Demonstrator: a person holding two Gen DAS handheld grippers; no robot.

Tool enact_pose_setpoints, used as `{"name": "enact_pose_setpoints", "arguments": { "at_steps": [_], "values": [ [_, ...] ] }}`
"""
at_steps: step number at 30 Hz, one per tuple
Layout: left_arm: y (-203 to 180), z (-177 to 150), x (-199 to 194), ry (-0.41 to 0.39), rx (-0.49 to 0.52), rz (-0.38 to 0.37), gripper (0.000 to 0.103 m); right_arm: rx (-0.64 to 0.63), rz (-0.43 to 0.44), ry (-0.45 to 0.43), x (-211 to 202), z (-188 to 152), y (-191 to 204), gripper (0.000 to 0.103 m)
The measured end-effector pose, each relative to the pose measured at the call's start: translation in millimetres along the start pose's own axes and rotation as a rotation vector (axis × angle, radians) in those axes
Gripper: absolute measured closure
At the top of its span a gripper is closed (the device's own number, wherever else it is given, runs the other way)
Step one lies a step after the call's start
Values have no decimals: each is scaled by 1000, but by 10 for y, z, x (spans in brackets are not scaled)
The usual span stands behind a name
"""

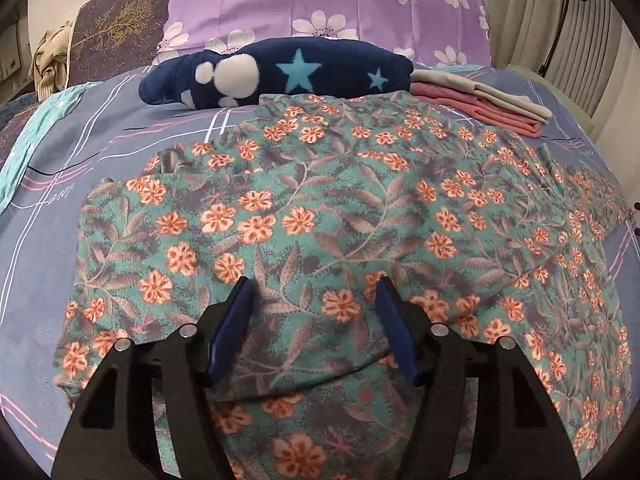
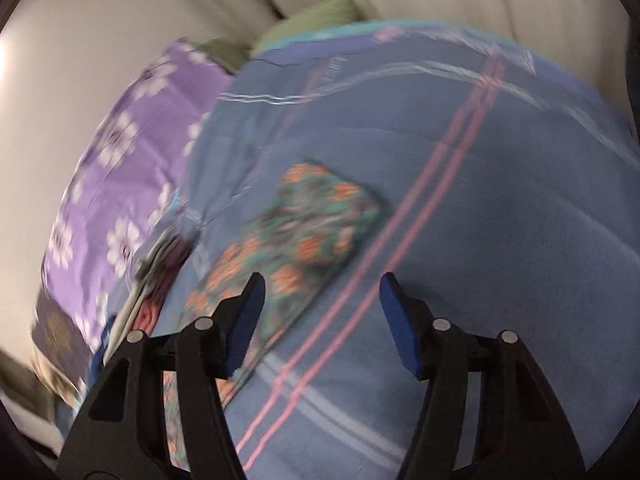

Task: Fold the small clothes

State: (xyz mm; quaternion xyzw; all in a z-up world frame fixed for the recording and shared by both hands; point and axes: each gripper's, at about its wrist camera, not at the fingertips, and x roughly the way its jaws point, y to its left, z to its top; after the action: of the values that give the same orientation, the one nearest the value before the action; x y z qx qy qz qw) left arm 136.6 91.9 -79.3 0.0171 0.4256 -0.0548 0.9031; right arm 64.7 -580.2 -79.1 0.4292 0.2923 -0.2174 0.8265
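Item — floral garment point(image 1: 344, 216), teal ground with orange flowers, spread on the bed point(image 1: 132, 136) over a blue plaid cover. In the left wrist view it fills most of the frame; a fold edge runs across it close to the camera, and the cloth stretches away to the right and far side.

Left gripper point(image 1: 314, 294) — jaws wide, holding nothing, poised directly over the near part of the garment, cloth lying between and beneath the two blue fingers point(image 1: 236, 320). Whether they touch the fabric cannot be told.

Right gripper point(image 2: 320, 292) — jaws wide, empty. View is blurred. The garment point(image 2: 296, 232) lies ahead and to the left of these jaws as a long strip, its long axis running diagonally from near-left to far-right; bare bed cover sits under the right finger.

Relation for the coming move — judged: the left gripper is the nearer one, already over the cloth; the right must shift leftward to reach an edge.

Also present — navy star-print plush blanket point(image 1: 280, 70), folded pink and grey clothes point(image 1: 484, 106), purple flowered pillow point(image 1: 332, 4).
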Motion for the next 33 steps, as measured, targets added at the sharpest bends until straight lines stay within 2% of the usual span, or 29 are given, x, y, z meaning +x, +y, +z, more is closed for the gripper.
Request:
{"name": "enact_pose_setpoints", "arguments": {
  "at_steps": [3, 5, 7, 8, 9, 11, 13, 16, 18, 21, 24, 26, 29, 33],
  "values": [
    [-14, 9, 6, -5, 5, 6, 38, 16, 8, -46, 98, 26, 33, 33],
    [-6, 2, 3, -6, 0, 0, 37, 10, -26, -69, 150, 45, 139, 36],
    [5, -11, -12, -10, -6, -9, 36, 2, -18, -67, 203, 129, 202, 69],
    [11, -13, -17, -12, -8, -14, 36, 15, 26, -39, 248, 158, 214, 98],
    [13, -15, -18, -14, -11, -18, 36, 56, 75, -11, 269, 154, 237, 98],
    [15, -13, -19, -16, -12, -23, 35, 58, 112, -29, 209, 141, 368, 98],
    [12, -10, -15, -17, -12, -25, 34, -22, 196, -59, 76, 14, 778, 98],
    [15, -13, -16, -18, -13, -27, 33, -164, 348, -19, -37, -326, 1478, 98],
    [25, -15, -21, -21, -17, -32, 33, -289, 463, 39, -109, -756, 2046, 98],
    [51, -14, -23, -25, -28, -47, 33, -450, 589, 132, -156, -1413, 2684, 98],
    [70, -10, -21, -28, -37, -59, 33, -591, 695, 272, -113, -2132, 3118, 98],
    [80, -7, -18, -30, -41, -65, 33, -689, 707, 371, -4, -2596, 3281, 98],
    [103, -2, -6, -31, -50, -78, 33, -810, 647, 472, 198, -3101, 3297, 98],
    [159, 12, -30, -45, -77, -106, 33, -862, 572, 556, 417, -3313, 3145, 92]
  ]
}}
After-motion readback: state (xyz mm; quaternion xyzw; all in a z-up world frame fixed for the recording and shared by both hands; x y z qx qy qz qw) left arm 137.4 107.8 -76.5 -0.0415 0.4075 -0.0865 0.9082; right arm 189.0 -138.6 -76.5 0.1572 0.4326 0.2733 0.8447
